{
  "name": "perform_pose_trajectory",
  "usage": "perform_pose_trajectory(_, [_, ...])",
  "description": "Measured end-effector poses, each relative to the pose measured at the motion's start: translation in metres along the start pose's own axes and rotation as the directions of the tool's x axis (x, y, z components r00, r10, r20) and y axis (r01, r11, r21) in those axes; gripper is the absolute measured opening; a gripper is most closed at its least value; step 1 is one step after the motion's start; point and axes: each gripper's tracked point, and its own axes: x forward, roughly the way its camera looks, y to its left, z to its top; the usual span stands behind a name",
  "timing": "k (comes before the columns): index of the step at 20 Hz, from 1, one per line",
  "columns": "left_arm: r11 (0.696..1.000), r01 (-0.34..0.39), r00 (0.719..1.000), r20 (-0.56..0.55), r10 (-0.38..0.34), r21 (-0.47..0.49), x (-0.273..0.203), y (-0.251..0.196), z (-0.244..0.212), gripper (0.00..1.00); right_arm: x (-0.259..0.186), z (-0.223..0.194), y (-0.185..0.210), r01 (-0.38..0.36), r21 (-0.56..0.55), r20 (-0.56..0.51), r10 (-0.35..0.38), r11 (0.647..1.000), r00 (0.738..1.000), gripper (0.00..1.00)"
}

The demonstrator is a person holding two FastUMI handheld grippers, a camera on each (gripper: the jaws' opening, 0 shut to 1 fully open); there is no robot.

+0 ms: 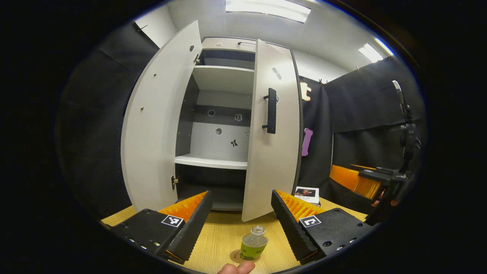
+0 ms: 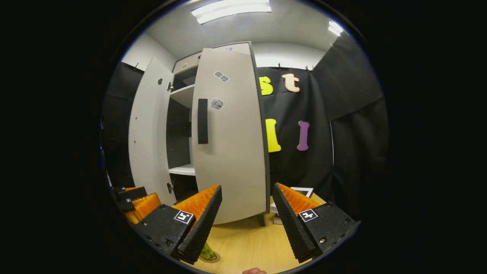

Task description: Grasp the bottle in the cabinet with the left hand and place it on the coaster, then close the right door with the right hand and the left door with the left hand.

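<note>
Near me on the wooden table, the small clear green-labelled bottle [image 1: 253, 242] stands on its round cork coaster [image 1: 236, 256], so with my right gripper [image 2: 246, 220] spread empty I'd push the half-open grey right door [image 2: 230, 133] flat-on, my left gripper [image 1: 241, 224] open too.

- ceiling light panels [image 1: 267, 8] lit my booth brightly, glaring white.
- my fisheye views bent the cabinet [image 1: 224, 125] edges, yet stayed sharp.

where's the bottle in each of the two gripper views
Left gripper view: the bottle stands on the coaster at bottom centre, between the fingers.
Right gripper view: only its base peeks out at bottom left, behind a finger.
Shared landmark: the right door's black handle.
</note>
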Motion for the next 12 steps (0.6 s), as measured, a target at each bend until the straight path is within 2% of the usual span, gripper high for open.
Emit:
perform_pose_trajectory(3, [1.000,0.002,1.000,0.001,-0.002,-0.007,-0.002,-0.001,0.001,0.95,-0.005,-0.018,-0.006,0.009,0.005,-0.045,-0.009,1.000,0.999,0.83])
perform_pose_trajectory(6, [0.999,-0.045,0.999,0.016,0.045,-0.001,-0.007,0.015,0.004,0.95,-0.007,-0.019,-0.006,0.011,0.017,-0.041,-0.010,1.000,0.999,0.83])
perform_pose_trajectory(9, [0.991,-0.134,0.989,0.056,0.134,-0.005,-0.021,0.048,0.022,0.95,-0.011,-0.015,0.006,-0.017,0.042,0.001,0.017,0.999,1.000,0.83])
perform_pose_trajectory(12, [0.961,-0.276,0.960,0.047,0.276,-0.011,-0.036,0.101,0.046,0.95,-0.010,-0.018,0.021,-0.063,0.054,0.008,0.063,0.997,0.998,0.83])
